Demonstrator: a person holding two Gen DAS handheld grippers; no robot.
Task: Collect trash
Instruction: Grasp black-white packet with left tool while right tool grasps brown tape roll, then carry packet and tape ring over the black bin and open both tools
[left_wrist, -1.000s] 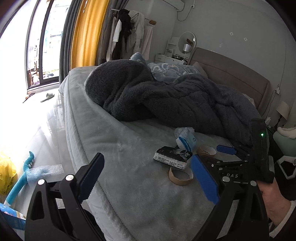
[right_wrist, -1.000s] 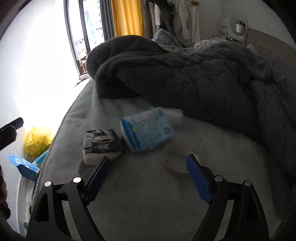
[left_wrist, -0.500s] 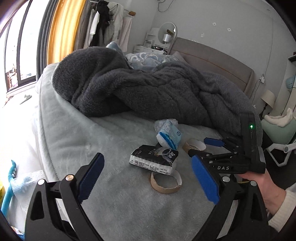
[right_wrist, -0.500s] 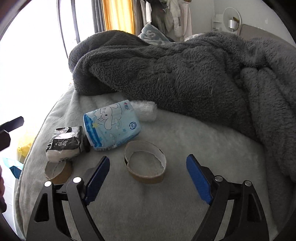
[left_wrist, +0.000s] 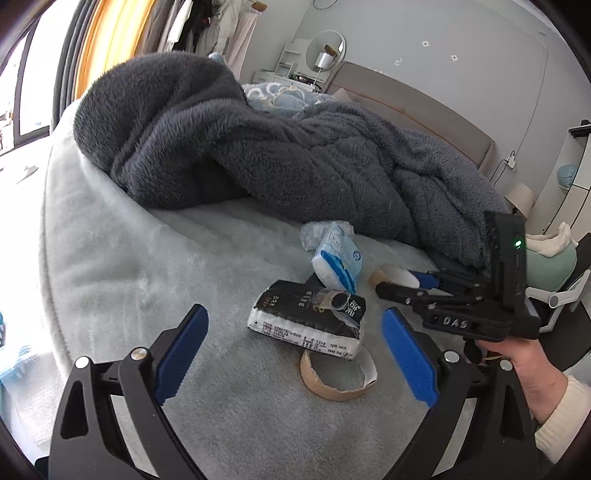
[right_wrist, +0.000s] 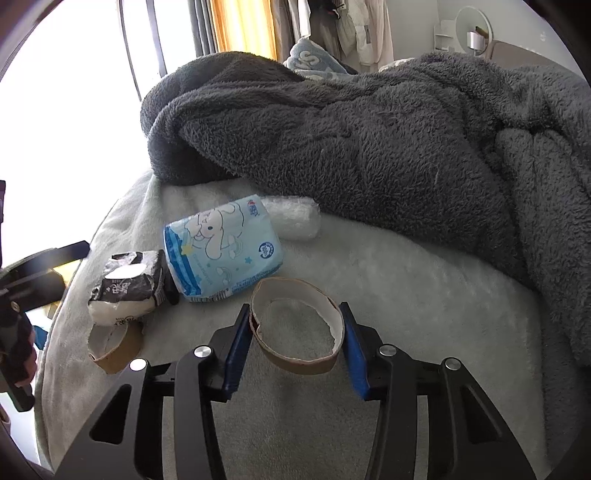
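The cardboard tape ring (right_wrist: 295, 332) lies on the bed (right_wrist: 424, 295), light, thin-walled and easily crushed, so hold its outer wall gently. The right gripper (right_wrist: 295, 343) is closing its fingers (right_wrist: 238, 343) around it, pads touching both sides. At ten o'clock sits a blue tissue pack (right_wrist: 221, 251). The left gripper (left_wrist: 291, 354) gapes empty.

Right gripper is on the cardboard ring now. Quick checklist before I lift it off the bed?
1. Cardboard tape ring sits between the right gripper pads: ok.
2. Jaws closing, both blue pads at the ring's outer wall; firm grip: cannot tell.
3. Blue tissue pack outside the jaws: ok, though its lower edge is close to the ring.
4. Grey blanket away from the pads: ok.
5. Left gripper open, holding nothing, apart from the right: ok.
6. Trash bag or bin in view for the drop: not ok, none visible.
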